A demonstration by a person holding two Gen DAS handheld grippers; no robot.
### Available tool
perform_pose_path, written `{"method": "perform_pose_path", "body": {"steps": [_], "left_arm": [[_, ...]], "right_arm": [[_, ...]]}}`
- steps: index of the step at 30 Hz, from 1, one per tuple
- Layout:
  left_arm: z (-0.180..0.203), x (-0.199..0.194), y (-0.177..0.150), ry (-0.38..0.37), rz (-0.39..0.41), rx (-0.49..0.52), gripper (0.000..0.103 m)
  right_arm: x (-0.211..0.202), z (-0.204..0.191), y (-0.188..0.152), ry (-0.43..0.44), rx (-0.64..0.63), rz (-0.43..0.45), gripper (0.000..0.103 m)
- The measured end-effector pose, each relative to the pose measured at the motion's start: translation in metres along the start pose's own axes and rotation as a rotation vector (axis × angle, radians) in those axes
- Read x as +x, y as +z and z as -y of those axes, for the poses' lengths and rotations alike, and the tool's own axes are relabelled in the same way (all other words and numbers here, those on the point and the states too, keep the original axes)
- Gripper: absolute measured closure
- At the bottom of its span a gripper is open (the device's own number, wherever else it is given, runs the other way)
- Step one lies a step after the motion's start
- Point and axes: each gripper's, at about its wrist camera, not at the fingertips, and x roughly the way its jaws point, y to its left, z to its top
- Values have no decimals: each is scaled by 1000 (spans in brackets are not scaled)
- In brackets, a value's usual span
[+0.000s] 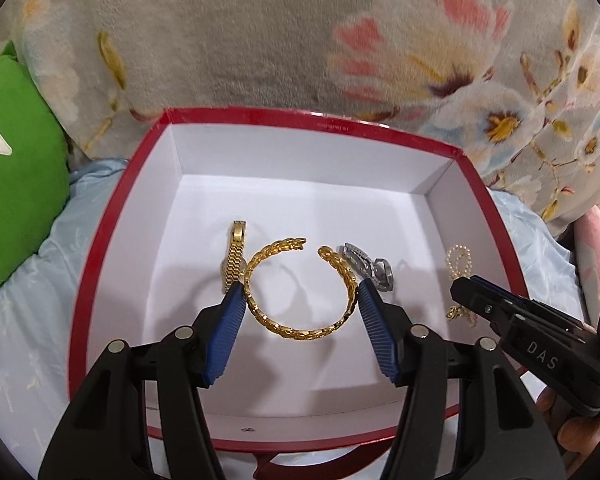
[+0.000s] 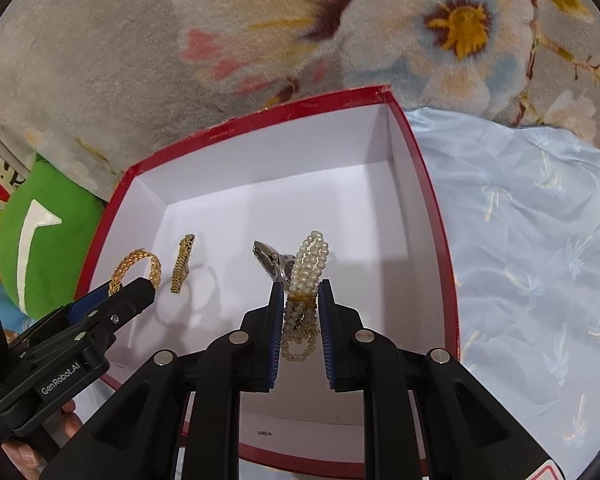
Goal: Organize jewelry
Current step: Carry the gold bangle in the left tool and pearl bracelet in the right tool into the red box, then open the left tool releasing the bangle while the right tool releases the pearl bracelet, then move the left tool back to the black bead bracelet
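L wrist: left gripper (image 1: 300, 294) pinches woven gold cuff (image 1: 300, 320) | right gripper (image 2: 300, 300) clamps pearl bracelet (image 2: 306, 280) | red box (image 1: 100, 248)

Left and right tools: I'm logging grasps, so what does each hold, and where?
Left tool spans the gold bangle across its sides. Right tool pinches the pearl bracelet near its gold clasp.

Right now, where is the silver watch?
The silver watch lies on the floor of the red box, between the gold bangle and the pearl bracelet in both wrist views.
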Motion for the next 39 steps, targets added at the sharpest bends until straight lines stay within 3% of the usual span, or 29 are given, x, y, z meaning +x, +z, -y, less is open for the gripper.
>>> {"method": "perform_pose_path", "body": {"steps": [7,12,16,22,27,31,35,39], "left_arm": [[0,15,-6,5,-22,-1,46],[-4,11,1,34,18,-22,21],[-12,-4,11,46,54,-56,18],[-27,-66,3,61,138,-70,18],[-38,-126,-35,87,154,-32,17],[-50,-167,-88,67,110,-38,17],[-54,-185,-144,94,54,-32,17],[-49,-188,-197,65,-36,-57,17]], "right_arm": [[7,-3,-6,-16,-30,-5,86],[6,-3,-4,-13,-27,13,85],[-8,0,-1,-26,-28,47,82],[-60,-1,-6,-14,-32,114,80],[-123,-5,-52,7,-77,141,72],[-161,-2,-107,-12,-101,130,72],[-185,8,-168,-50,-90,90,72],[-199,23,-219,-83,-49,47,72]]}}
